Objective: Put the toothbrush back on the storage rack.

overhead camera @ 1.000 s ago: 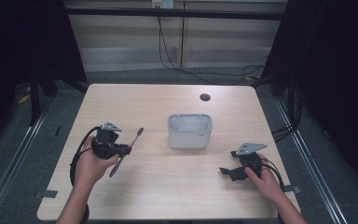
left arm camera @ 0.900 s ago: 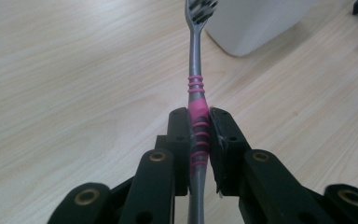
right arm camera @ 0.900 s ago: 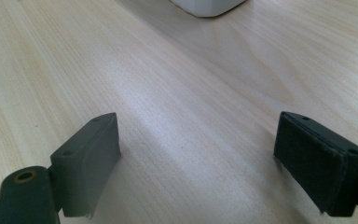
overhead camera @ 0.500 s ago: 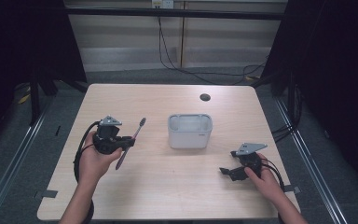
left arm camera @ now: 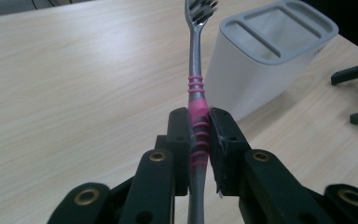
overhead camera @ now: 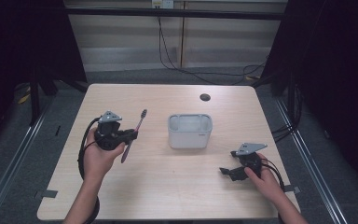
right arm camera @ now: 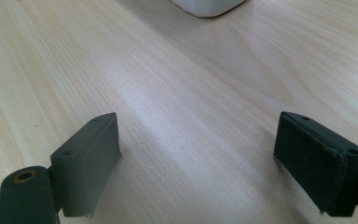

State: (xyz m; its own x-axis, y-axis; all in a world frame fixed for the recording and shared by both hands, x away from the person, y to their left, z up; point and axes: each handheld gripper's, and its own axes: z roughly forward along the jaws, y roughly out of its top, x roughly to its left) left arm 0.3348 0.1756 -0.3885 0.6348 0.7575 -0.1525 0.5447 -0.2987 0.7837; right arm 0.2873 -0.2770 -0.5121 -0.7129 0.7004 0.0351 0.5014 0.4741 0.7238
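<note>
Clamping a toothbrush (left arm camera: 196, 100) (pink grip), left claw (left arm camera: 200, 135) beside white holder (overhead camera: 189, 131), right claw (right arm camera: 200, 158) wide open, empty.

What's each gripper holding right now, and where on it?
The left gripper is shut on the toothbrush, fingers clamping its pink ribbed handle, bristles up. The right gripper is open, holding nothing.

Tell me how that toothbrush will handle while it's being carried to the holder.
Probably stiff: the toothbrush stands straight out of the shut left gripper. Its ribbed pink grip likely resists slipping. Gripped low on a long handle, it may pivot if its head bumps the holder.
</note>
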